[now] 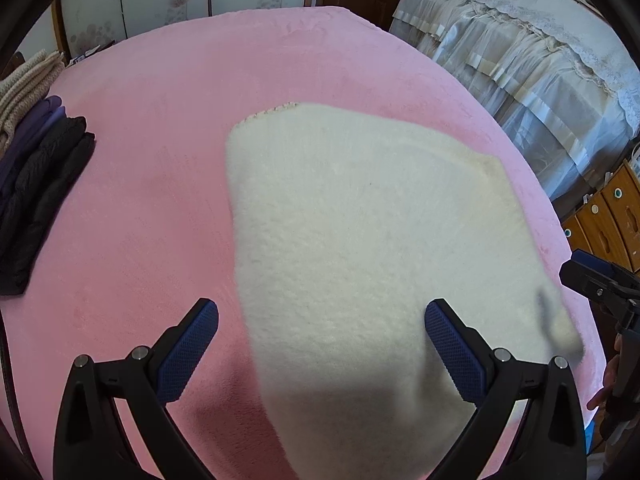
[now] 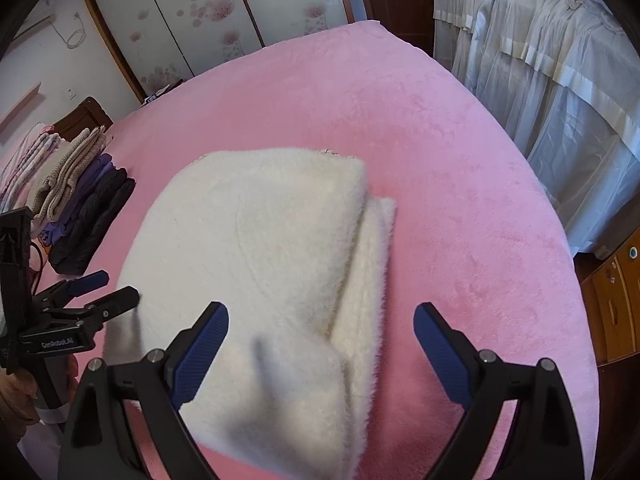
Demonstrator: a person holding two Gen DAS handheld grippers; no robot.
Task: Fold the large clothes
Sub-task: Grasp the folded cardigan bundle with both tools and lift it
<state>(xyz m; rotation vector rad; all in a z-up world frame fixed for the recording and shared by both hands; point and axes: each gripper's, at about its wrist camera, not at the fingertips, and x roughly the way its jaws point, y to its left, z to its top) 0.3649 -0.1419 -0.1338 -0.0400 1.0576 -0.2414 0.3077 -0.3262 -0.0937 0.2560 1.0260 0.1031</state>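
A white fluffy garment lies folded on the pink bed cover. My left gripper hovers open just above its near left part, one finger over the pink cover and the other over the fleece, holding nothing. In the right wrist view the garment shows a top layer folded over a narrower layer along its right side. My right gripper is open above its near edge and grips nothing. A corner of the fleece near the grippers looks blurred. The left gripper appears at the garment's left edge.
A stack of folded dark, purple and beige clothes sits on the left of the bed. Pale curtains hang beyond the right edge, with wooden drawers beside them. A person's hand holds the left gripper's handle.
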